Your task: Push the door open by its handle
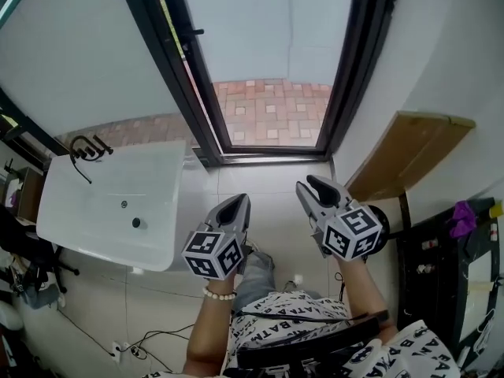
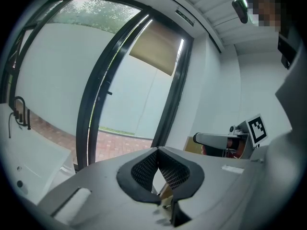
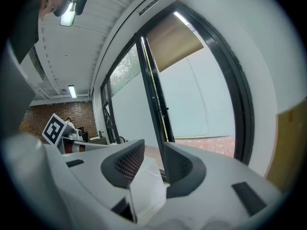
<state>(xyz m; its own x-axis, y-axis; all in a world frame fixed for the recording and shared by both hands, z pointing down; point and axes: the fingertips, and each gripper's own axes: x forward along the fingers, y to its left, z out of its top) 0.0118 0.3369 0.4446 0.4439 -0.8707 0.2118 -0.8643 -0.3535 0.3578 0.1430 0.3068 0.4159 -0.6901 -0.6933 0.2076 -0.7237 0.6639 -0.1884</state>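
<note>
Distance is making the small black door handle (image 1: 194, 31) hard to read; it is jutting from the black-framed glass door (image 1: 168, 68), standing open at the doorway's left, well apart from the left hand-held gripper (image 1: 236, 203), which is holding its jaws together, empty, and the right hand-held gripper (image 1: 313, 186), jaws apart around nothing. Pale floor tiles (image 1: 264, 181) are meeting red brick paving (image 1: 272, 109) outside; a white rectangular sink (image 1: 102, 211) is sitting left.

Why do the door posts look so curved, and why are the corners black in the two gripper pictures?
Left gripper view: the wide-angle lens bows the door frame and leaves a dark round border. Right gripper view: the same bowing on the door frame, and a ceiling lamp glows bright. Head view: a milder curve on the door frame, with even daylight and no hard shadows.
</note>
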